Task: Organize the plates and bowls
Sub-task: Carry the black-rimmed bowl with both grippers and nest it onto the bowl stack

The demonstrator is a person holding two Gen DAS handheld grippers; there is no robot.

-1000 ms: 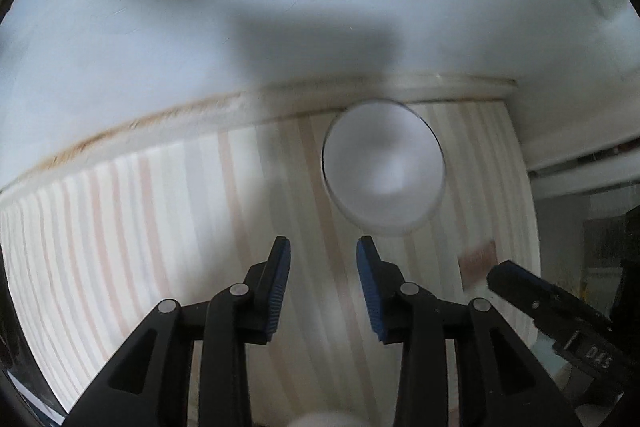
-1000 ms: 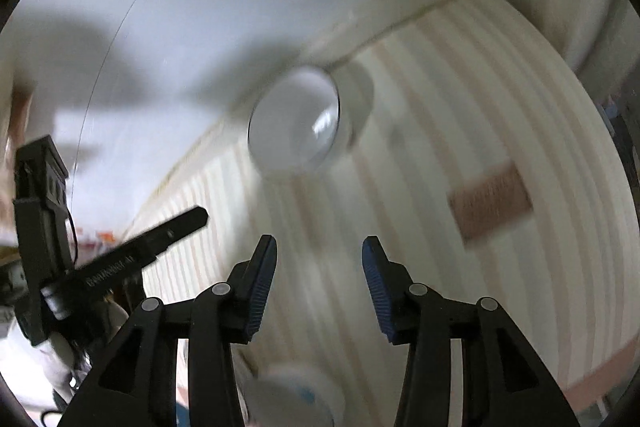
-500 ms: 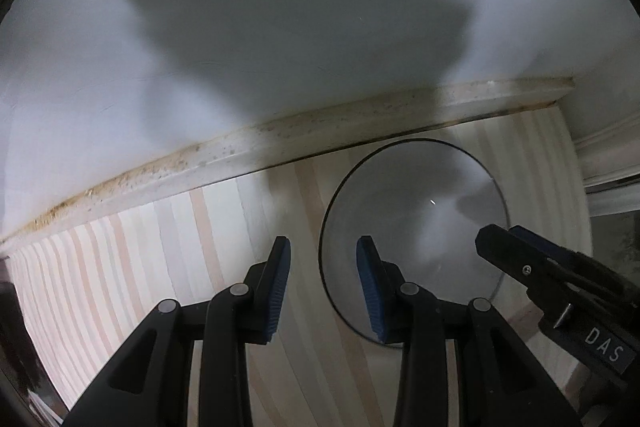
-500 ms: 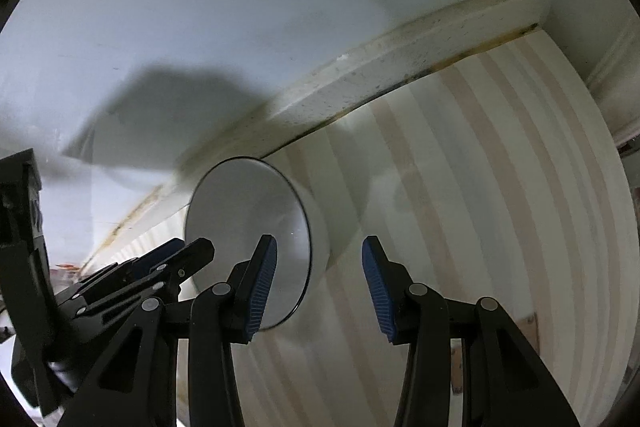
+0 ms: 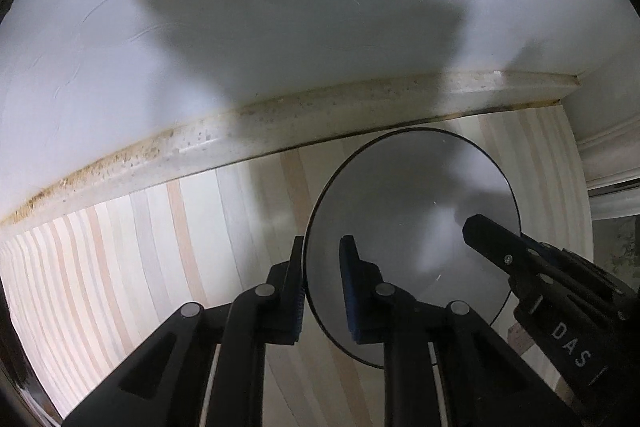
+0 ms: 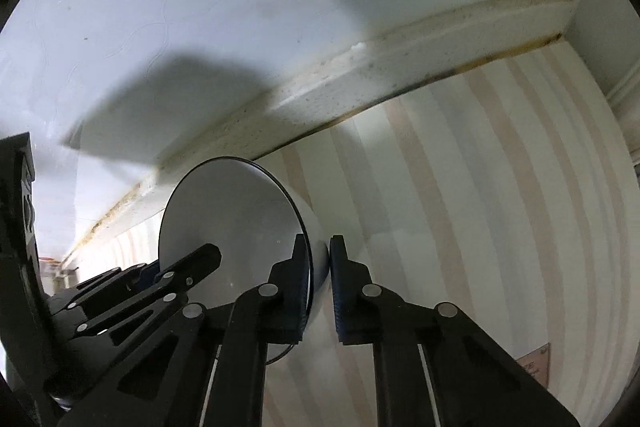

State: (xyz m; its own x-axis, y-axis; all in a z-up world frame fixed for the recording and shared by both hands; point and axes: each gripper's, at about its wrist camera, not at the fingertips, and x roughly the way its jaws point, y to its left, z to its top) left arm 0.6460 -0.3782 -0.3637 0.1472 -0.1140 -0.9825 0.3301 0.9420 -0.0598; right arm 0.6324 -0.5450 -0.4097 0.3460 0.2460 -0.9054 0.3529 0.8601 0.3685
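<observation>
A white bowl (image 5: 400,211) with a thin dark rim sits on the striped cloth (image 5: 140,267) close to the wall. My left gripper (image 5: 322,259) points steeply down over the bowl's near-left rim. Its jaws are closing, with the rim pinched between one pad outside and one inside. In the right wrist view the same bowl (image 6: 228,215) shows its inside. There my right gripper (image 6: 319,259) is closing on the opposite rim, one pad inside and one on the outer wall. Each gripper appears in the other's view: the right gripper (image 5: 492,239) and the left gripper (image 6: 192,263).
A white wall (image 5: 280,7) with a stained trim strip (image 5: 240,135) runs just behind the bowl. White moulding (image 5: 608,163) stands at the right. A small brown label (image 6: 534,367) lies on the cloth (image 6: 480,187) to the right of the bowl.
Both grippers have come down towards the bowl from either side. Their jaws have narrowed from open to pinching the rim. The bowl looks larger and closer in both views.
</observation>
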